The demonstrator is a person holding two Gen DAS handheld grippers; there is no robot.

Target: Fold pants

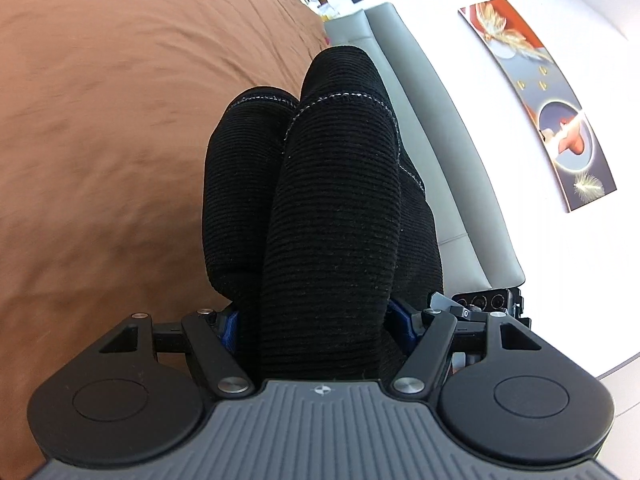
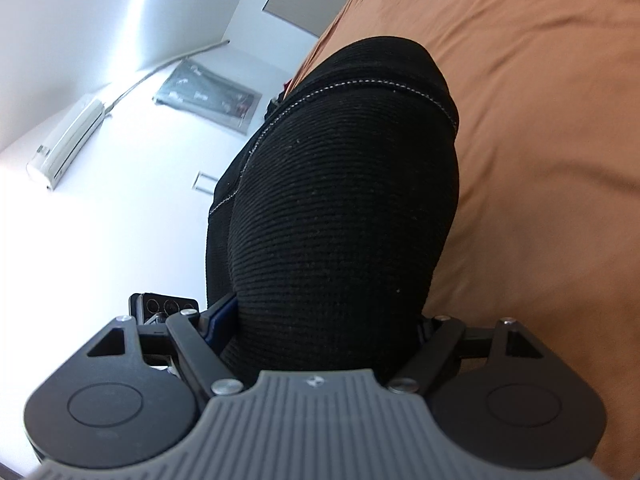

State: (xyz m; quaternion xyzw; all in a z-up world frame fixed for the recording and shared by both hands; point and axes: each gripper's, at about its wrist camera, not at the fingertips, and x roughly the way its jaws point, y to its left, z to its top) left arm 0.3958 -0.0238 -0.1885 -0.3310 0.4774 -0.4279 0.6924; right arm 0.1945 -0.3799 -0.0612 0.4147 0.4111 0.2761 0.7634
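The black ribbed pants [image 1: 320, 200] with a pale stitched hem hang bunched from my left gripper [image 1: 316, 320], which is shut on the pants; the cloth hides its blue fingertips. In the right wrist view the same black pants [image 2: 340, 200] fill the middle, and my right gripper [image 2: 320, 328] is shut on them too. Both grippers hold the pants lifted above the brown bedspread [image 1: 120, 140]. The other gripper's camera body shows beside each gripper [image 1: 484, 304] [image 2: 164, 306].
The brown bedspread [image 2: 540, 120] covers the bed. A grey padded headboard [image 1: 440, 152] runs along a white wall with a long painting [image 1: 540, 100]. An air conditioner [image 2: 68, 140] and a dark poster [image 2: 208, 96] hang on another wall.
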